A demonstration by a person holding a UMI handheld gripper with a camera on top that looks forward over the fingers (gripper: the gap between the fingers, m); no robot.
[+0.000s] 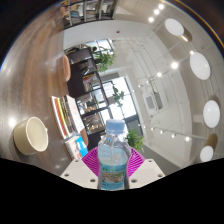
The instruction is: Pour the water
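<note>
Water bottle (pixel 113 160) held in the gripper (pixel 113 170)
Bottle upright between the pink pads (pixel 91 160), which seemingly press both sides

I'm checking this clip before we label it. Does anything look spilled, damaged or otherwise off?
Nothing looks spilled or damaged. The water bottle sits between the gripper fingers against the pink pads, cap on. The one odd thing is the tilt: the pale cup and wooden table appear rotated far off to the side, so the gripper is held at a steep angle.
</note>
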